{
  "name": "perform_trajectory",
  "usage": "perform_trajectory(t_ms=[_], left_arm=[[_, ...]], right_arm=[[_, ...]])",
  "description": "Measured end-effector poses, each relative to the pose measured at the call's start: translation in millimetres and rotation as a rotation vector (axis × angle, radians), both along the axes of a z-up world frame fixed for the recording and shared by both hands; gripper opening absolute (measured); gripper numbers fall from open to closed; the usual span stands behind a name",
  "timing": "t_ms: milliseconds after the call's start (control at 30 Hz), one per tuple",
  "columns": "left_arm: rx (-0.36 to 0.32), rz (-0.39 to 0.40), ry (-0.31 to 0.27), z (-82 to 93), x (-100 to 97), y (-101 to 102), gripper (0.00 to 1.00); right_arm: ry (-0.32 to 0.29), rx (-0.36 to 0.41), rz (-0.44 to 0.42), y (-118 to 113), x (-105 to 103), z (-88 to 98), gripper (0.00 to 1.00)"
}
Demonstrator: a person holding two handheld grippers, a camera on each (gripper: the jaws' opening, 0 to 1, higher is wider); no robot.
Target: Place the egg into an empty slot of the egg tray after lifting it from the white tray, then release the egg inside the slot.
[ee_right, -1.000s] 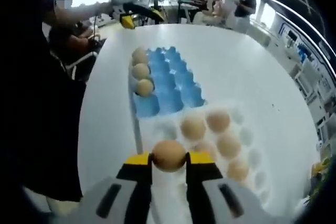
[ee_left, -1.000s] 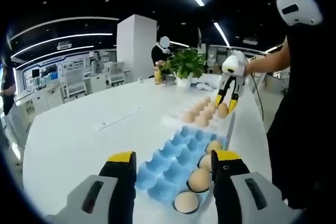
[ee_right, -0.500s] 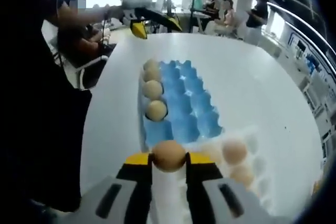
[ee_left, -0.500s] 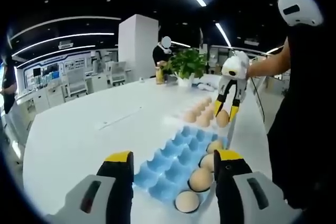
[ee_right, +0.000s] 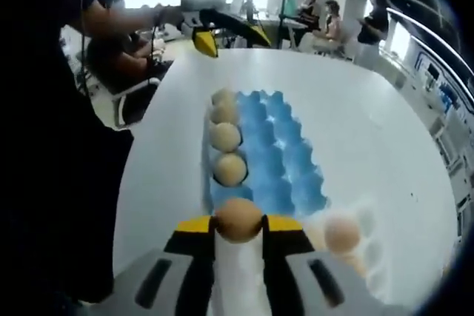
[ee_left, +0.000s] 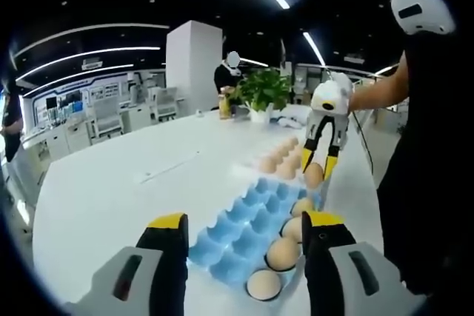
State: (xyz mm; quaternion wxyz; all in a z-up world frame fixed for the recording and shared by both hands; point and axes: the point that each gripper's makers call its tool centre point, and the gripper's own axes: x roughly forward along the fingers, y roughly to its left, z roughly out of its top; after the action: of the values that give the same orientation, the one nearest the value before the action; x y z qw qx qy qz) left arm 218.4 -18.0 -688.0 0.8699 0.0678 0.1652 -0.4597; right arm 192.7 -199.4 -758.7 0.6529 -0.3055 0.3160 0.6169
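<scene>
A brown egg (ee_right: 238, 219) sits clamped between the yellow tips of my right gripper (ee_right: 238, 226), hovering over the near end of the blue egg tray (ee_right: 285, 160). Several eggs (ee_right: 230, 169) fill the tray's left column; its other cups are bare. In the left gripper view the same right gripper (ee_left: 316, 171) hangs with the egg (ee_left: 314, 176) just above the blue tray's (ee_left: 237, 231) far end, beside the white tray (ee_left: 243, 170) of eggs. My left gripper (ee_left: 246, 234) stands open over the tray's near end, holding nothing.
The big white table (ee_left: 111, 190) has open room left of the trays. A potted plant (ee_left: 263, 90) and a standing person (ee_left: 226, 75) are at its far end. The holder's dark body (ee_left: 429, 183) borders the right edge. The left gripper (ee_right: 232, 38) shows far ahead in the right gripper view.
The right gripper has carried the egg off the white tray and lower, to the edge of the blue tray. The left gripper has stayed put and open.
</scene>
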Motion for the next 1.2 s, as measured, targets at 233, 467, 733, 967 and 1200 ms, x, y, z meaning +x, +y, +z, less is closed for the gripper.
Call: perform_trajectory(t_ms=[233,467,733,967,1200], left_arm=[[0.003,0.004,-0.001,-0.3,-0.4,3,0.62],[0.002,0.009,-0.003,-0.2,-0.5,4,0.62],[0.002,0.007,0.003,-1.2,0.1,4,0.61],[0.001,0.007,0.001,-0.9,1.2,4,0.61],[0.002,0.006,0.002,-1.7,1.6,4,0.61]], right_arm=[[-0.005,-0.006,0.04,13,-1,-5.5,0.24],[0.008,-0.017,0.048,19,3,-16.3,0.24],[0.023,-0.036,0.07,24,1,-26.0,0.24],[0.034,-0.05,0.077,23,0,-34.0,0.24],[0.045,-0.06,0.084,23,-1,-38.2,0.24]])
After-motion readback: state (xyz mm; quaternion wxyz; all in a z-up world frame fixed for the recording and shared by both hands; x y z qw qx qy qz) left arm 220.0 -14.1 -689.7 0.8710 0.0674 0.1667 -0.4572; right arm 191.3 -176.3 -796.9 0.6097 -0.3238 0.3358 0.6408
